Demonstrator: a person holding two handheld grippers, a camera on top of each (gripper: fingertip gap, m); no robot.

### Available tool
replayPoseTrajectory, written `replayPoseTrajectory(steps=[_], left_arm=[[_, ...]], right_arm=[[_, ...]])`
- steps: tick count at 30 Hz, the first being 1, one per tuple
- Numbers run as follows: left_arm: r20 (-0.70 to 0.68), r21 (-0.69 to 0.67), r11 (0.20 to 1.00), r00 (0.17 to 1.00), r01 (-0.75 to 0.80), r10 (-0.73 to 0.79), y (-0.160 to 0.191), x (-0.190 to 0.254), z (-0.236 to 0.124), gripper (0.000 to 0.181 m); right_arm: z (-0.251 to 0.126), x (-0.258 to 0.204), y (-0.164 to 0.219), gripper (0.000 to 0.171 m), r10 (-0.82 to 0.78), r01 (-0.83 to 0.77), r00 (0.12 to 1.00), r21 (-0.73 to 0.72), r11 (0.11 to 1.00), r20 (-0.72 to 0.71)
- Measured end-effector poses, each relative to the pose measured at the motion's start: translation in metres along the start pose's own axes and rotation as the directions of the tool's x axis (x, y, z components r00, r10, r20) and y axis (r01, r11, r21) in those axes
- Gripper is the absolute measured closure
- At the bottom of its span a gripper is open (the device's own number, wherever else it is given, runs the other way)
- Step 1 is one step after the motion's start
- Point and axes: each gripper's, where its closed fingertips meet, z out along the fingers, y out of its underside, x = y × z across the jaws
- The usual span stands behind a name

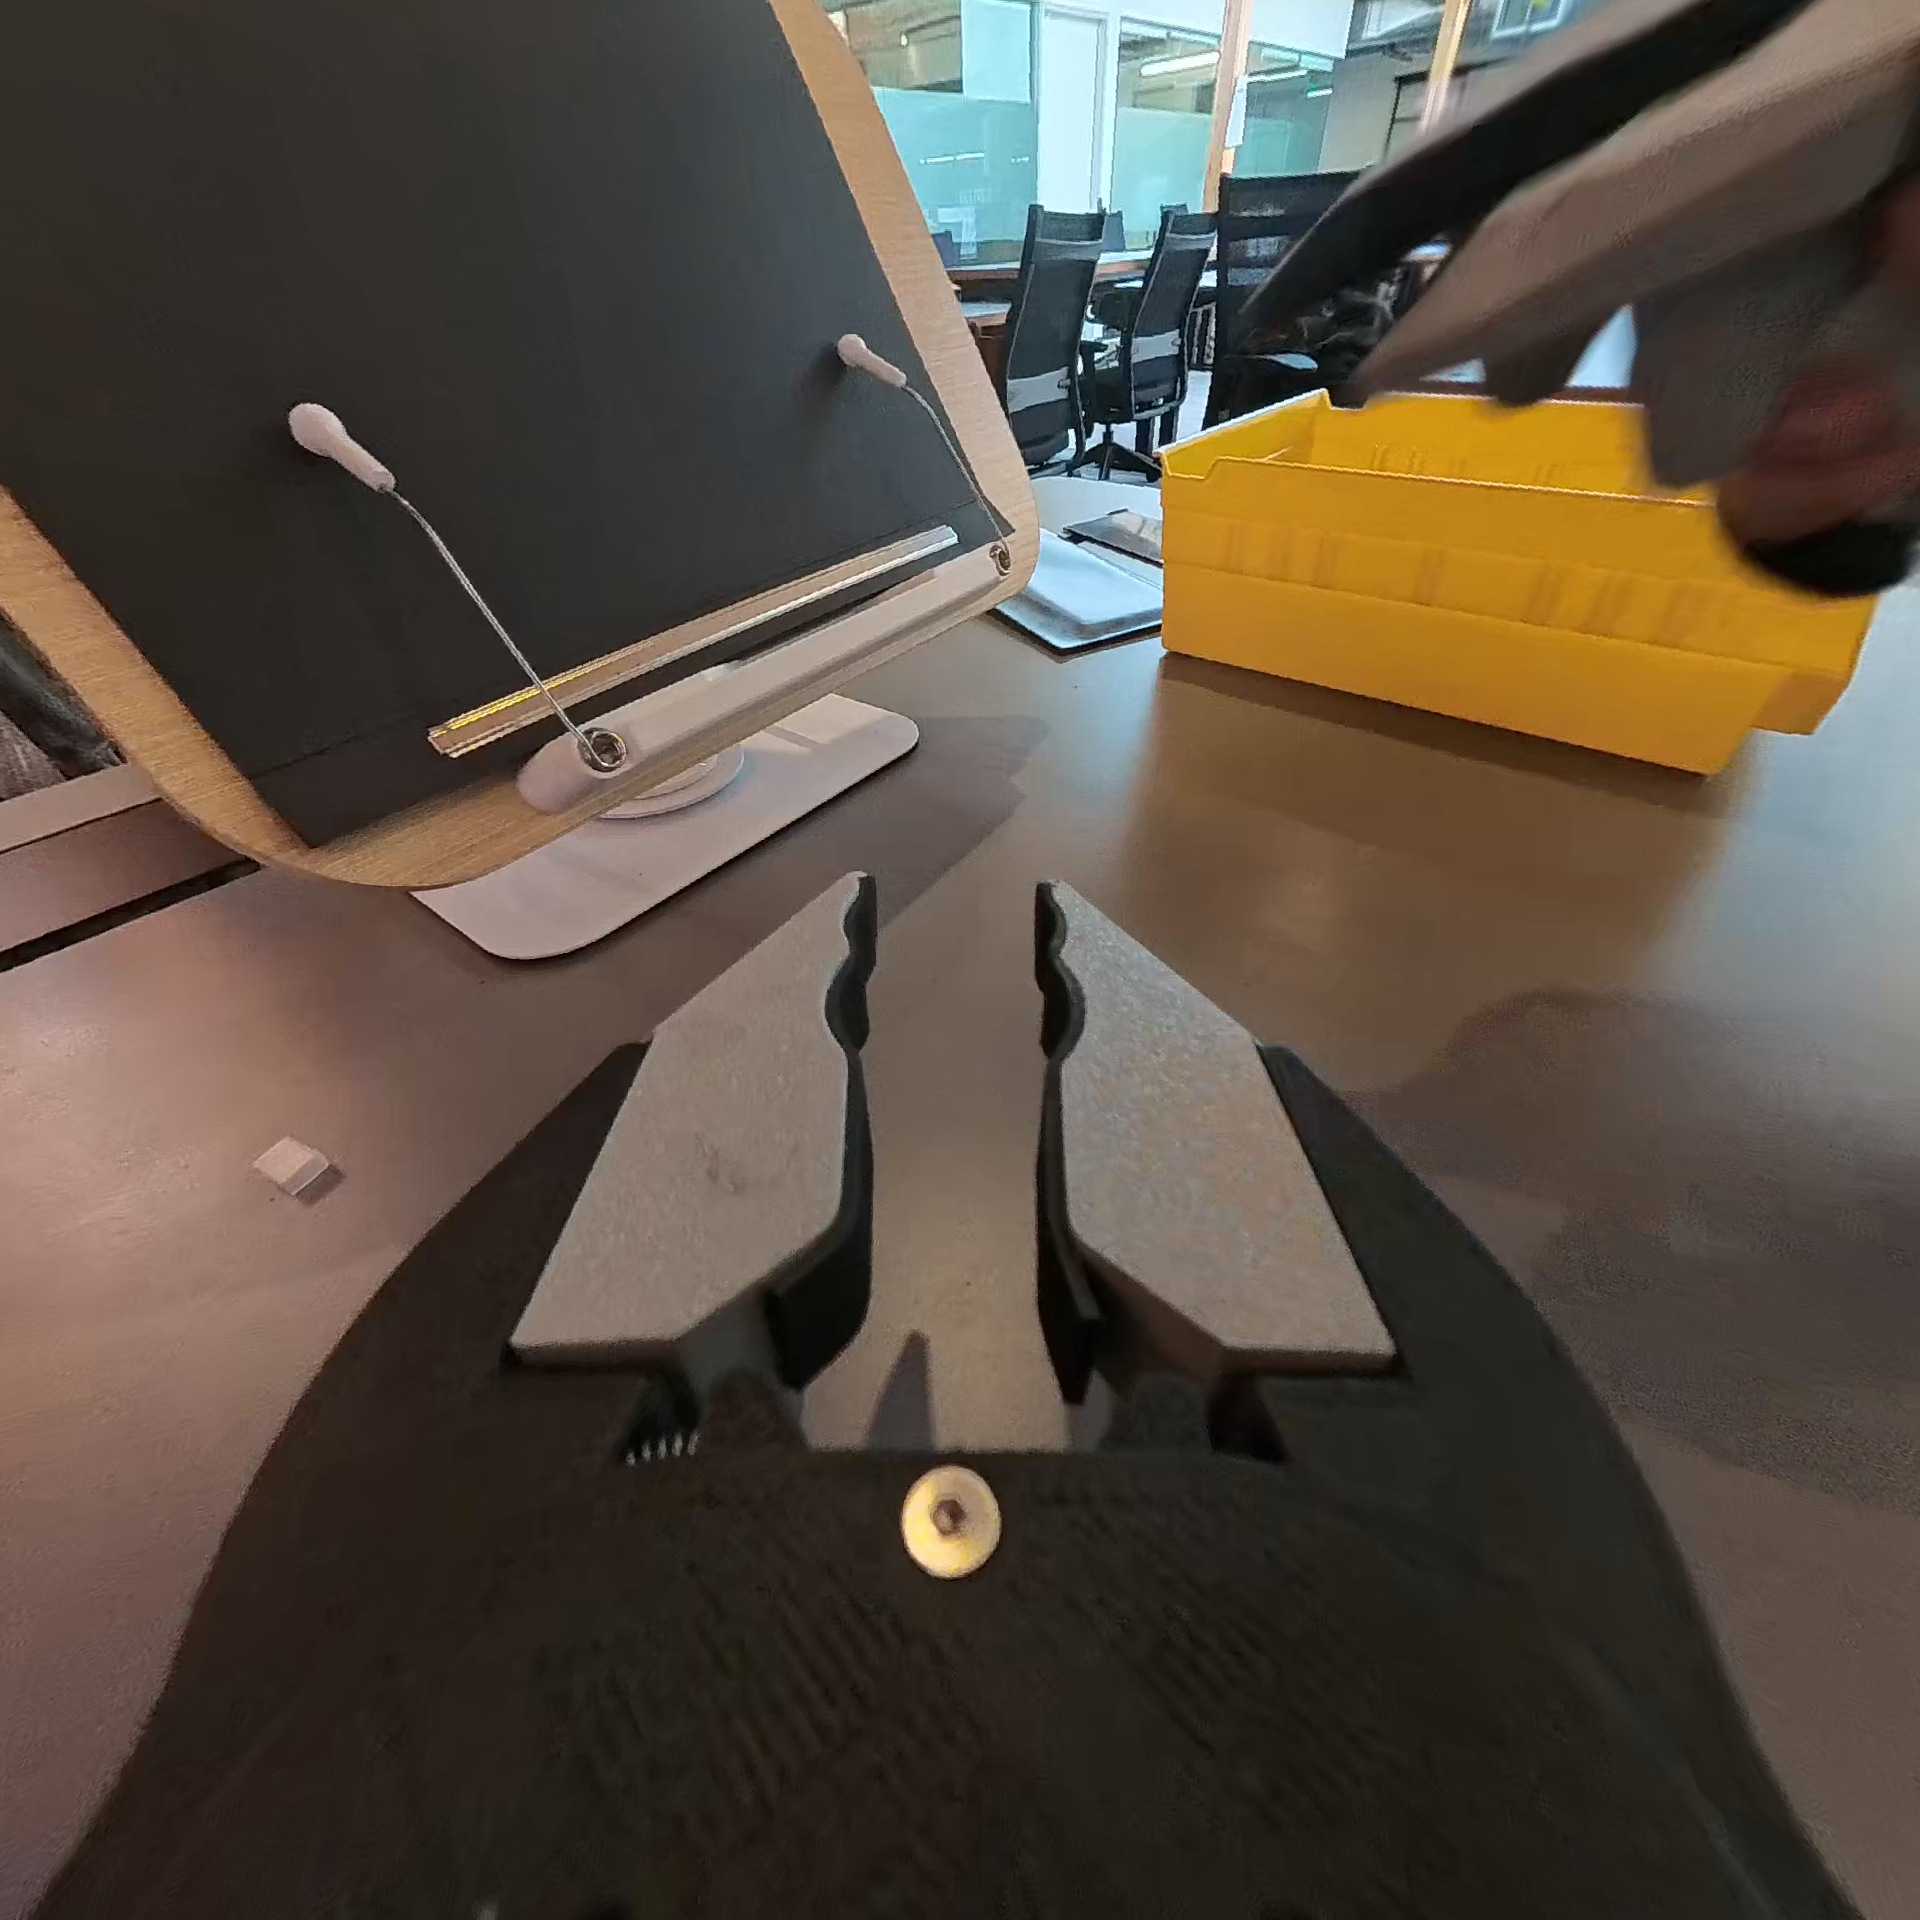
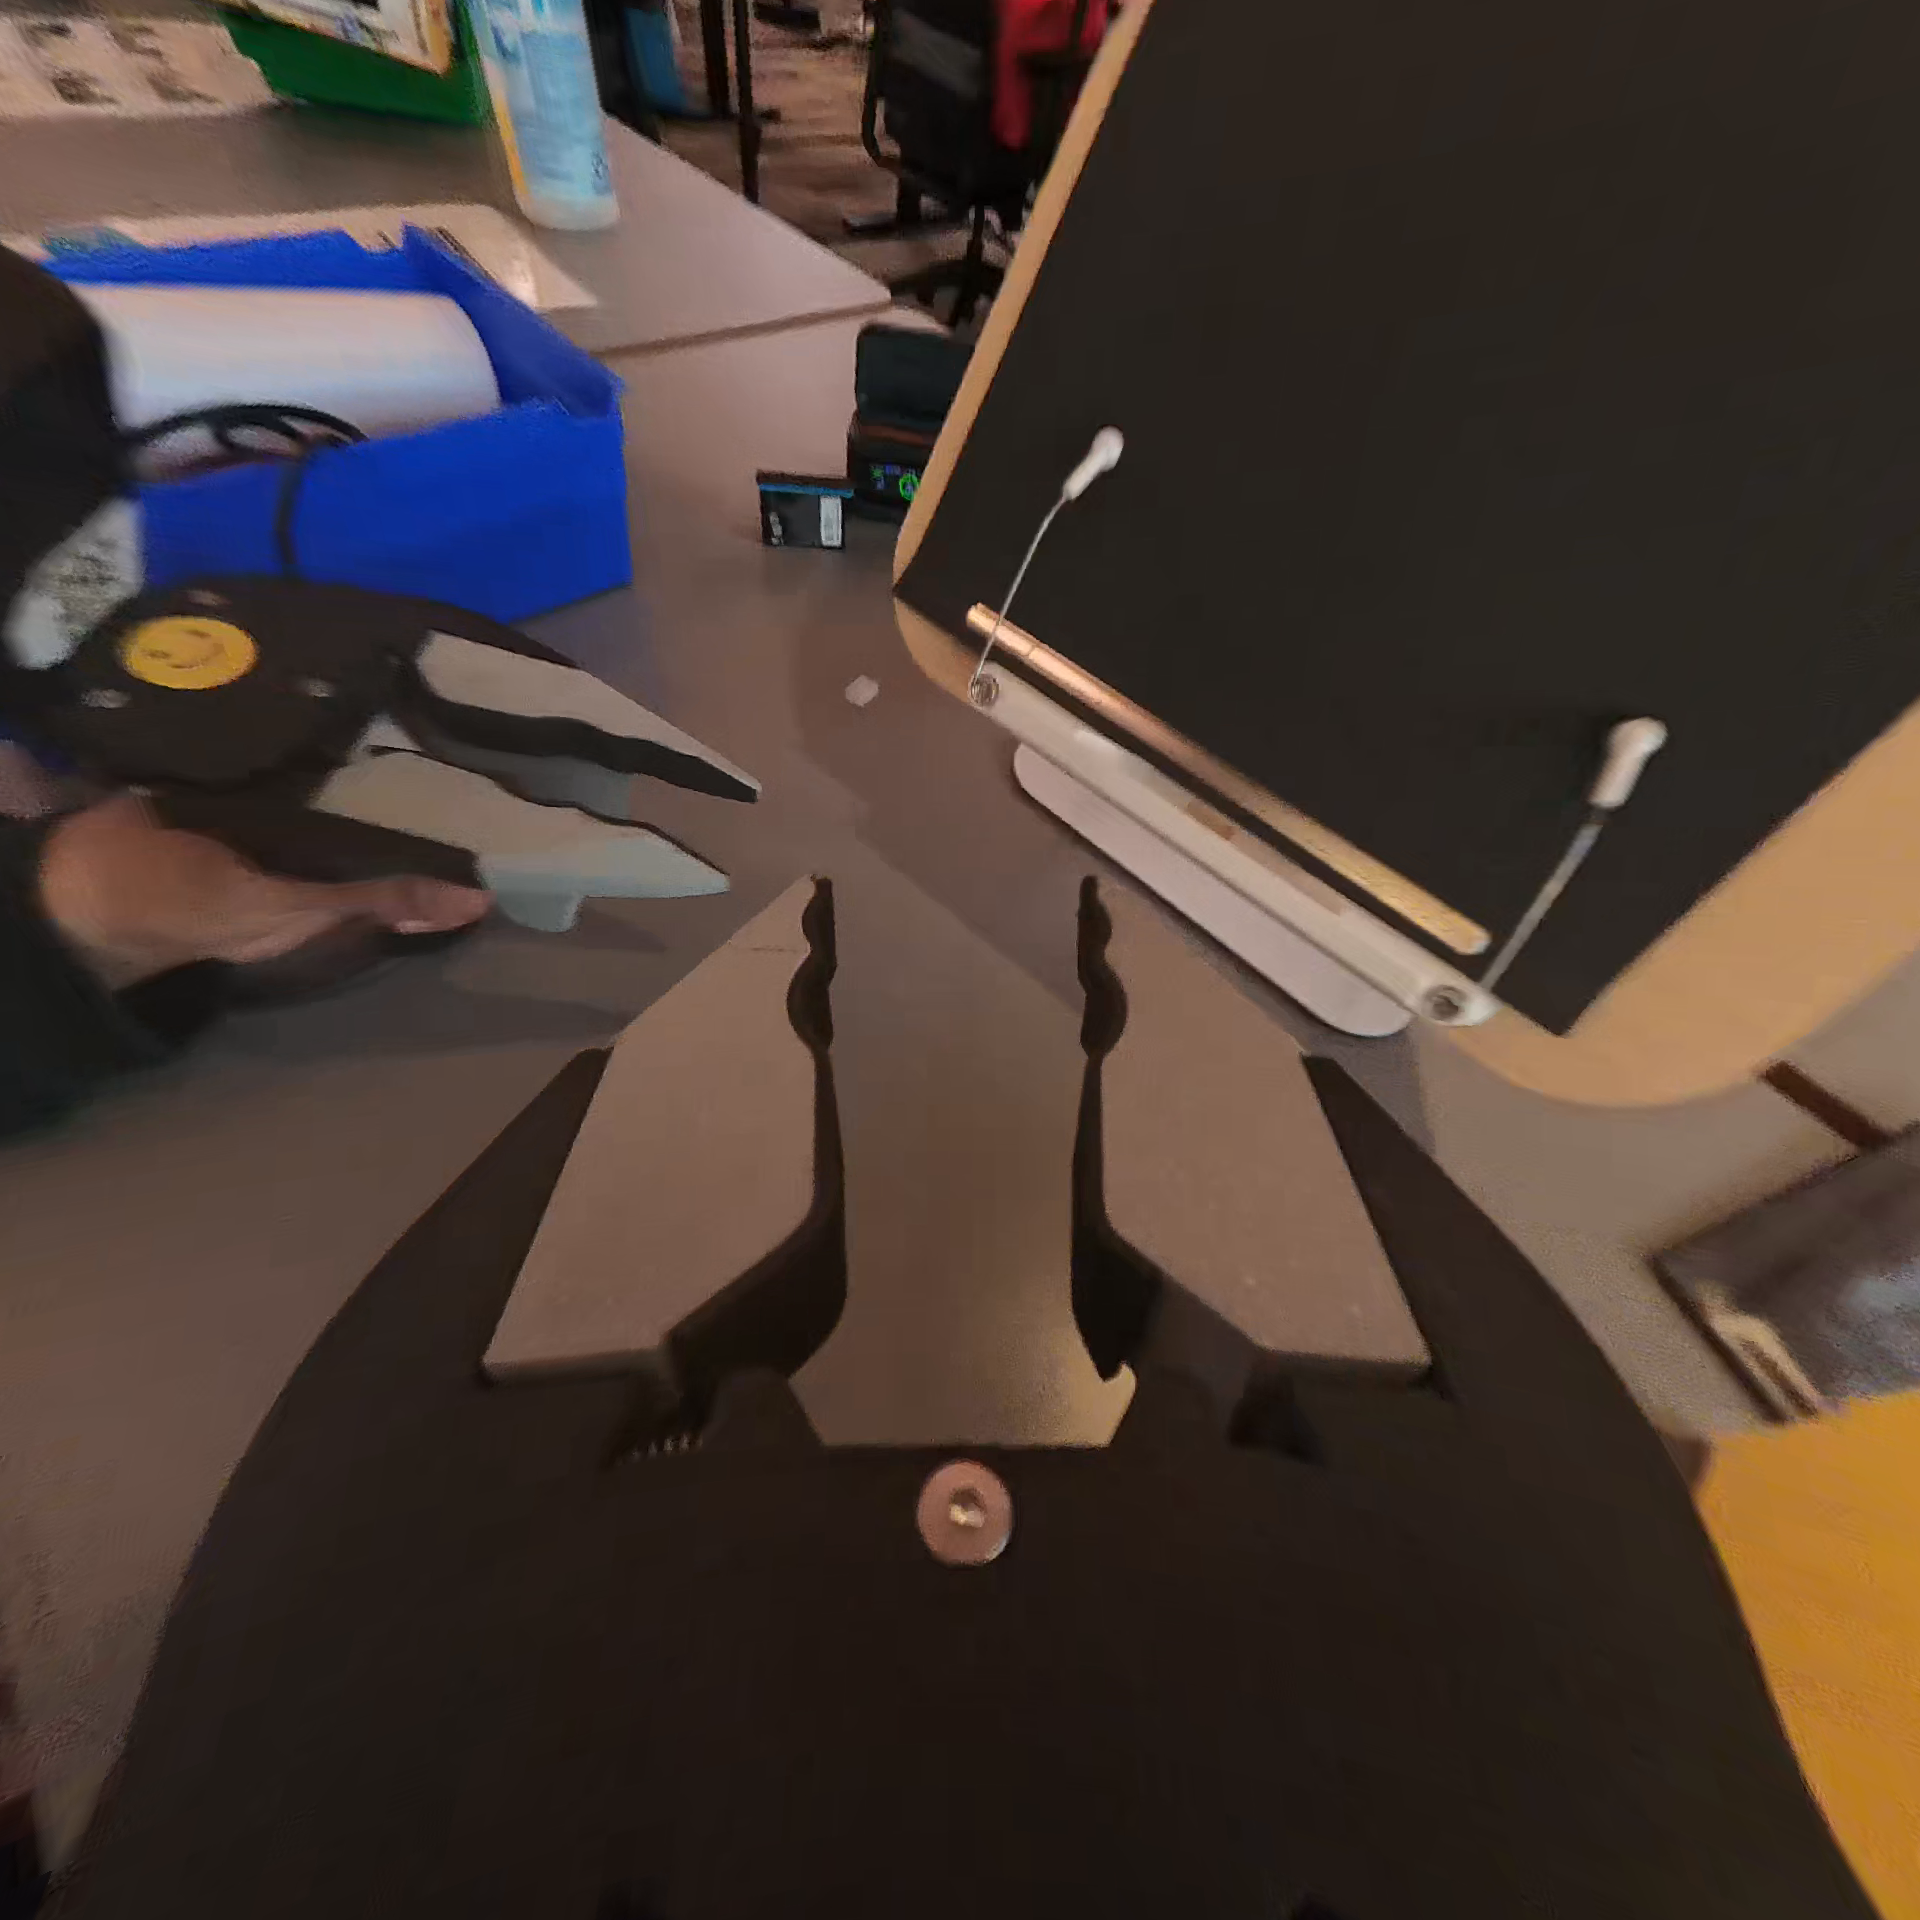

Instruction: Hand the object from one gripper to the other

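Note:
My left gripper (image 1: 954, 914) is open and empty, low over the brown table (image 1: 1247, 1039). My right gripper (image 2: 954, 904) is also open and empty. In the left wrist view the right gripper (image 1: 1299, 353) is blurred at the upper right, above the yellow bin (image 1: 1455, 623). In the right wrist view the left gripper (image 2: 740, 840) shows at the left with its jaws apart, held by a hand (image 2: 260, 904). A small white block (image 1: 296, 1164) lies on the table left of my left gripper; it also shows in the right wrist view (image 2: 860, 691). Neither gripper holds anything.
A book stand with a black board, wooden rim and two wire page holders (image 1: 468, 416) (image 2: 1455, 416) stands on a white base. A blue bin (image 2: 416, 499) holds a white roll. A small black battery (image 2: 805, 509), a dark device (image 2: 904, 416) and a bottle (image 2: 551, 104) stand farther back.

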Motion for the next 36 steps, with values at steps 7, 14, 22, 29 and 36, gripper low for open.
replayPoseTrajectory(steps=[7, 14, 22, 29, 36], left_arm=[[-0.013, -0.014, 1.000, 1.000, -0.016, 0.016, 0.002, 0.004, 0.001, 0.151], [-0.037, -0.030, 0.998, 0.998, -0.058, 0.056, 0.001, 0.019, 0.002, 0.148], [-0.113, 0.033, 0.999, 0.993, -0.032, 0.035, -0.076, 0.037, -0.055, 0.148], [0.036, -0.080, 0.980, 0.982, -0.183, 0.186, -0.128, -0.062, -0.149, 0.153], [0.036, -0.421, 0.895, 0.983, -0.146, 0.178, -0.033, -0.157, -0.198, 0.143]], right_arm=[[0.095, 0.020, 0.058, 0.127, 0.009, -0.013, 0.992, -0.027, 1.000, -0.123], [0.110, 0.014, 0.095, 0.127, -0.028, 0.016, 0.994, -0.113, 0.993, -0.105], [0.107, 0.009, 0.100, 0.127, -0.044, 0.031, 0.995, -0.142, 0.989, -0.090], [0.108, 0.008, 0.097, 0.134, -0.066, 0.053, 0.993, -0.129, 0.990, -0.100], [0.107, 0.005, 0.096, 0.134, -0.096, 0.082, 0.989, -0.128, 0.988, -0.112]])
